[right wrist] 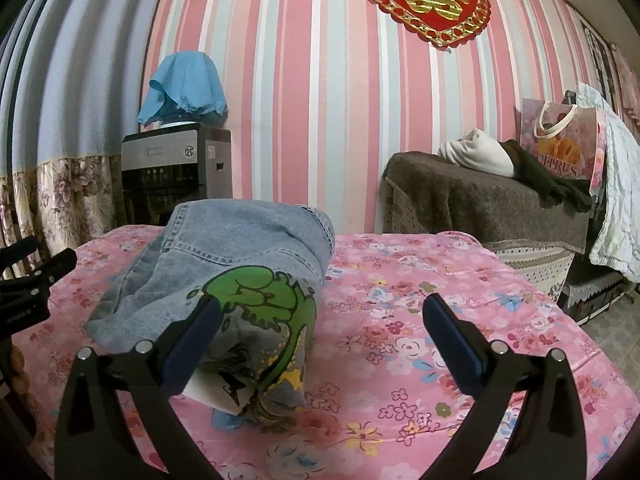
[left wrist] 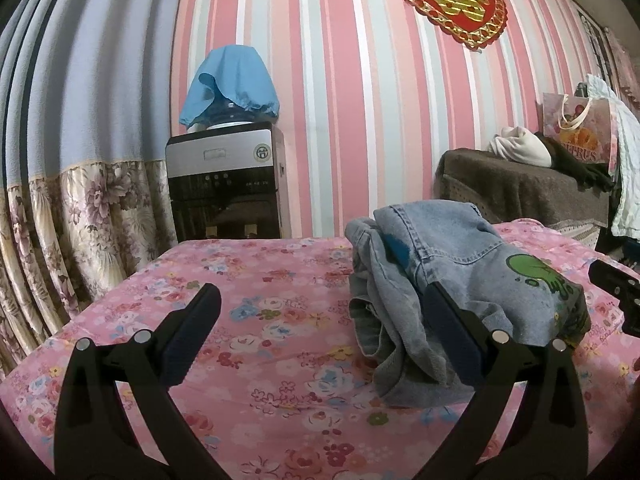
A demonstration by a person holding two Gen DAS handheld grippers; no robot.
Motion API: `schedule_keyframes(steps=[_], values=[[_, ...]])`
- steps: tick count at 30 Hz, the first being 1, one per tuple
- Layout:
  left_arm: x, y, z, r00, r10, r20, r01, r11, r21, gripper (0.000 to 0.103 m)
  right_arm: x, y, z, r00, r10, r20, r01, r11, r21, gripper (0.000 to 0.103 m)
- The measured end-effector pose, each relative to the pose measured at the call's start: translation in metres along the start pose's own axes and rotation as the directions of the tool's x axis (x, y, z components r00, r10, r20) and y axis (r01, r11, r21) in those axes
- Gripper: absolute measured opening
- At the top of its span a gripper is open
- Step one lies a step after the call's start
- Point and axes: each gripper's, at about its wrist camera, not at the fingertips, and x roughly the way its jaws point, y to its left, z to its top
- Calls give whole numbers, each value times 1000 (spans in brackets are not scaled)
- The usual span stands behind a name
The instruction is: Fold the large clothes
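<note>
While the left claw (left wrist: 320, 312) hangs spread and empty, the crumpled light-blue denim garment with a green cartoon print (left wrist: 460, 276) lies at two o'clock on the pink floral-covered tabletop (left wrist: 260, 280); pinch a hem edge, not the bulk

From the right view, the right claw (right wrist: 322, 318) is likewise spread, denim at ten o'clock; the floral paper bag (right wrist: 560, 148) at two o'clock hides its contents

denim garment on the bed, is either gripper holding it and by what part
Nothing is held. The left gripper and right gripper are both open, flanking the bundled denim garment on the floral bedspread.
</note>
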Motion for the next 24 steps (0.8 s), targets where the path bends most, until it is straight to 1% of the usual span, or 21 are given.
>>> schedule_keyframes(steps=[24], values=[[2, 0, -1, 1000, 3, -4, -3, 1000, 3, 100, 1, -3, 0, 1000, 2, -2, -2, 1000, -1, 101]])
